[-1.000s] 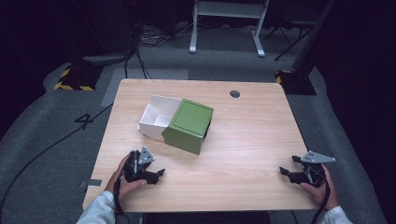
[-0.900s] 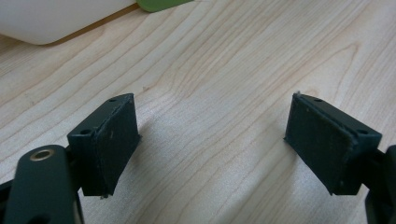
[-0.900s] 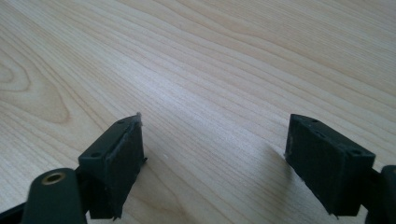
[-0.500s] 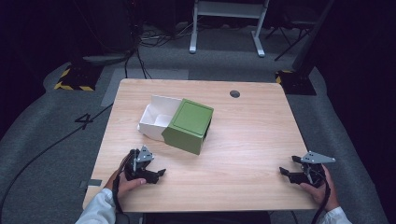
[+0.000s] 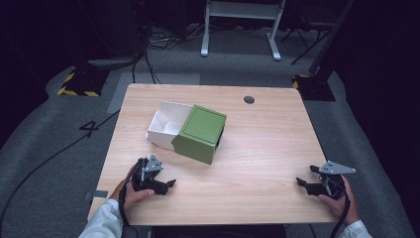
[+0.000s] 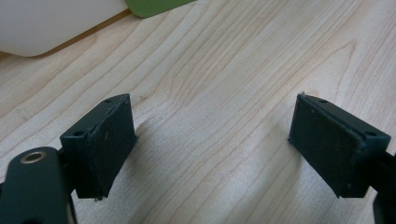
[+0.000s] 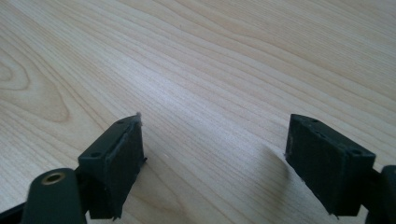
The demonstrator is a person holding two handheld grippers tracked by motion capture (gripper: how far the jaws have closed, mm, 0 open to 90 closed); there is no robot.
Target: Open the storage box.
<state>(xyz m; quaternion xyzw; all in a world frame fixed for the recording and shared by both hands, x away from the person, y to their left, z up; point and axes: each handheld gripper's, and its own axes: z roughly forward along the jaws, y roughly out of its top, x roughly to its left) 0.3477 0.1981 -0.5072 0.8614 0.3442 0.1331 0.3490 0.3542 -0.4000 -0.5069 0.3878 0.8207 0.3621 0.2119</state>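
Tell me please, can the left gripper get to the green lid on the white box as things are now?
Probably yes. The left gripper is open near the table's front edge, and only bare wooden table lies between it and the green lid, which sits skewed over the white box.

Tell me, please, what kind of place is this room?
Probably a lab or studio set up for recording, not a home. A bare wooden table stands on grey carpet with a painted number 4, black-and-yellow hazard tape on an equipment base, loose cables, and dark surroundings.

White sleeves, black tools (image 5: pixel 166 184), grey plates
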